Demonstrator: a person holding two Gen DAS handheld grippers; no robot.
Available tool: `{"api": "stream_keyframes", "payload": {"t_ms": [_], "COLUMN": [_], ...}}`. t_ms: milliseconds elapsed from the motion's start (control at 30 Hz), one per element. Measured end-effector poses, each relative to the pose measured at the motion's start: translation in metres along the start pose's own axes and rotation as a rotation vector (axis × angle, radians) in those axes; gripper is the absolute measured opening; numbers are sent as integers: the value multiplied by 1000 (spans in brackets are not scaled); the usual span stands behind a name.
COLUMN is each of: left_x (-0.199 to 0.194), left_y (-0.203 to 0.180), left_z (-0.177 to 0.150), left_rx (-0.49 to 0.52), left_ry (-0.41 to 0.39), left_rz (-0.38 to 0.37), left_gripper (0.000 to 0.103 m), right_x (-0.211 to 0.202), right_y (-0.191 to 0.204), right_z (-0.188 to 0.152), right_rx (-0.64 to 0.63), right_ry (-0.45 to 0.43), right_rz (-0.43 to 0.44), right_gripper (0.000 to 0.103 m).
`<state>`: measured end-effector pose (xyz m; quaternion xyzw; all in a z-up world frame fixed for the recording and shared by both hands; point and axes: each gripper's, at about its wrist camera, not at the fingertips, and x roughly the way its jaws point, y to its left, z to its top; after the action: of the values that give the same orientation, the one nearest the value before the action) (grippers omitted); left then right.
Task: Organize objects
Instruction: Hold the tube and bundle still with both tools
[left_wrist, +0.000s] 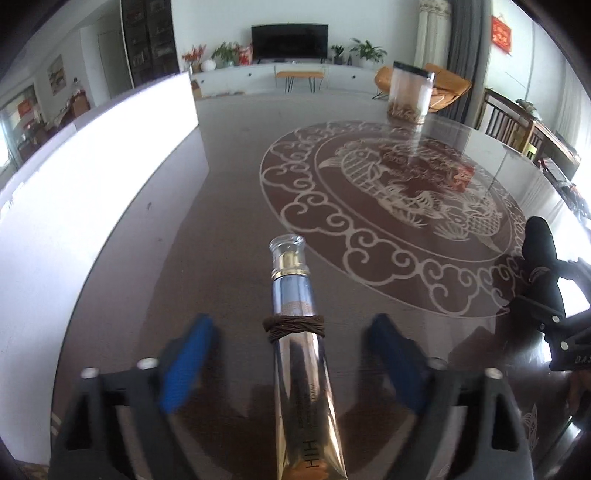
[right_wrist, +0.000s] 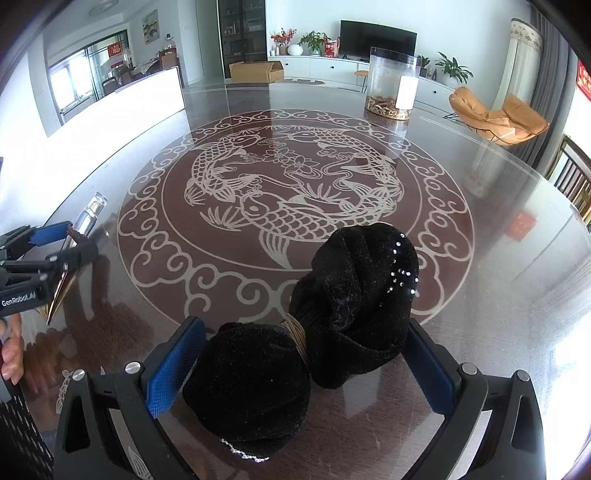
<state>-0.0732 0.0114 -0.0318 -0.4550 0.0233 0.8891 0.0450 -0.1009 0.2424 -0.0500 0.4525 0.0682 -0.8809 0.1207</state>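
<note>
A silver cosmetic tube (left_wrist: 295, 332) with a clear cap and a brown cord wound round its middle lies on the glass table between the fingers of my left gripper (left_wrist: 291, 332), which is open and apart from it. The tube also shows in the right wrist view (right_wrist: 86, 218). A black velvet bundle (right_wrist: 314, 332) tied at its middle with tan cord and dotted with rhinestones lies between the fingers of my right gripper (right_wrist: 306, 354). The jaws are open; both pads look close to the cloth. The bundle's top shows in the left wrist view (left_wrist: 539, 240).
A clear cylinder jar (right_wrist: 389, 88) with brown bits at its bottom stands at the table's far side; it also shows in the left wrist view (left_wrist: 410, 92). A white counter (left_wrist: 110, 147) runs along the table's left. The round glass tabletop (right_wrist: 498, 258) has a fish pattern.
</note>
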Motion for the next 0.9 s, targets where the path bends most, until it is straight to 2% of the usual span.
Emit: {"api": "stream_keyframes", "payload": {"t_ms": [33, 900], "left_x": [3, 3], "left_y": [0, -1], "left_z": [1, -2], "left_rx": [7, 12], "left_ry": [14, 14], "left_rz": [-3, -7], "left_gripper": [103, 103], "right_x": [0, 1], "right_y": [0, 0], "right_z": [0, 0], "right_rx": [0, 0], "right_ry": [0, 1], "right_rz": [0, -2], "right_gripper": [103, 103]}}
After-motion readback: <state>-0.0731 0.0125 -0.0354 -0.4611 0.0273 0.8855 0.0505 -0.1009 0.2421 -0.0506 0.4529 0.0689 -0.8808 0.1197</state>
